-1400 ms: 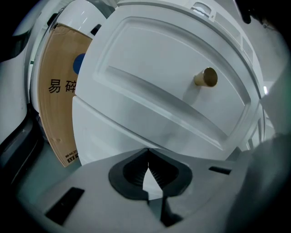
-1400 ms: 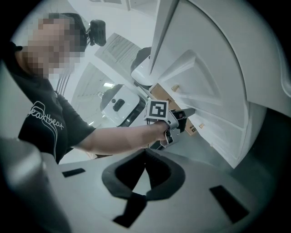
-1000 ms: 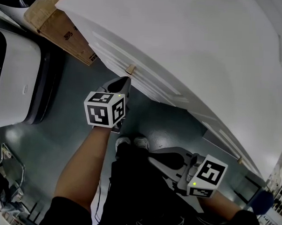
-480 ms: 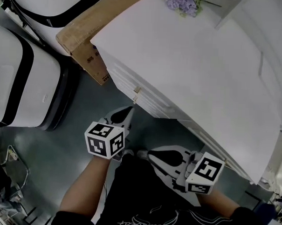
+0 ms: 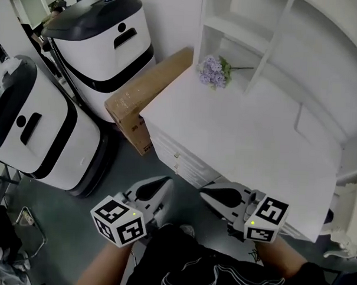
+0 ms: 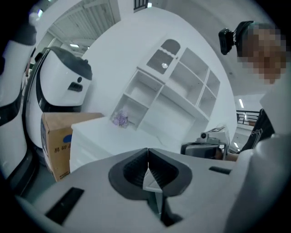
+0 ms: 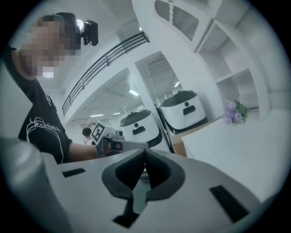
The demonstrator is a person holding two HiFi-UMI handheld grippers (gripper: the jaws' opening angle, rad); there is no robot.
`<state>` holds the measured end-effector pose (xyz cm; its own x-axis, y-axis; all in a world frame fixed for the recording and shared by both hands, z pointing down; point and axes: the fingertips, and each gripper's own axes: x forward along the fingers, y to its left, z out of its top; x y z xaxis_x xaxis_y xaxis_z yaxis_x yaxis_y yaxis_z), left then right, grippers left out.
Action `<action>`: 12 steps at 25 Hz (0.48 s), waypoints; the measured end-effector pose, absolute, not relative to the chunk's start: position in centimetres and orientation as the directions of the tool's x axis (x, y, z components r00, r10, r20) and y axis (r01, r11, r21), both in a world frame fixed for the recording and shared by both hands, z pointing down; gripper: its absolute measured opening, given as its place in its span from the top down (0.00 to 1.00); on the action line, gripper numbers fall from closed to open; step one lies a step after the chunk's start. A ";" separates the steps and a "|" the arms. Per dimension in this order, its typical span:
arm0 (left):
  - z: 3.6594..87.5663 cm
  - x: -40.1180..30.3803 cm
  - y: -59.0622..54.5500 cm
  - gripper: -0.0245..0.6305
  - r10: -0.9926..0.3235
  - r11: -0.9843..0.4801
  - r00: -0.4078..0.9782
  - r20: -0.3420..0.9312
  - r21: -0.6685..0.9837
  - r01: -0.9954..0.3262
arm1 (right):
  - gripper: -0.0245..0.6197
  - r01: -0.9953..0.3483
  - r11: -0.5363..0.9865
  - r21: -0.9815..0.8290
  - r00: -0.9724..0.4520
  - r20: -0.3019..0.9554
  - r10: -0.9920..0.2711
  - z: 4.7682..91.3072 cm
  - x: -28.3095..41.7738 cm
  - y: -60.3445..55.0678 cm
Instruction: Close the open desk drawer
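Head view, starting at the left: two tall white machines stand on the grey floor, and a cardboard box is wedged between them and the desk, probably just stored out of the walkway.

Next comes the left gripper. It is held low in front of the person's waist, the forearm rising from the bottom edge and the nose aimed up and right at the desk's near face. In the left gripper view its jaws are pressed together with nothing between them.

Ahead of its nose is the desk drawer, in the stacked fronts under the desk's near edge, just right of the box. From this steep angle the fronts look flush, though a small gap could be hidden. If so, the closing is done or nearly so, which would explain both tools hanging clear of it.

A sprig of purple flowers lies at the desk's back, by the shelf unit.

Rightmost, the right gripper points left and slightly up toward the same fronts, near but apart, its pads also pinched together empty in the right gripper view.
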<state>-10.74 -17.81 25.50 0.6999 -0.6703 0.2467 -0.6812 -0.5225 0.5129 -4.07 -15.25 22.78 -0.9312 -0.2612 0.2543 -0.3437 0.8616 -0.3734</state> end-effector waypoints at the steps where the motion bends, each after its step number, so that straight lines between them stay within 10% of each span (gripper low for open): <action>1: 23.7 -10.6 -17.2 0.96 -0.674 -0.531 0.701 0.234 0.506 -0.680 | 0.95 -0.340 0.869 -0.360 -0.934 0.238 -0.266 21.2 -4.0 -15.1; 12: 11.9 -8.6 -11.7 0.96 -0.677 -0.641 0.723 0.138 0.373 -0.671 | 0.95 -0.304 0.910 -0.281 -0.951 0.043 -0.305 9.6 -4.0 -12.4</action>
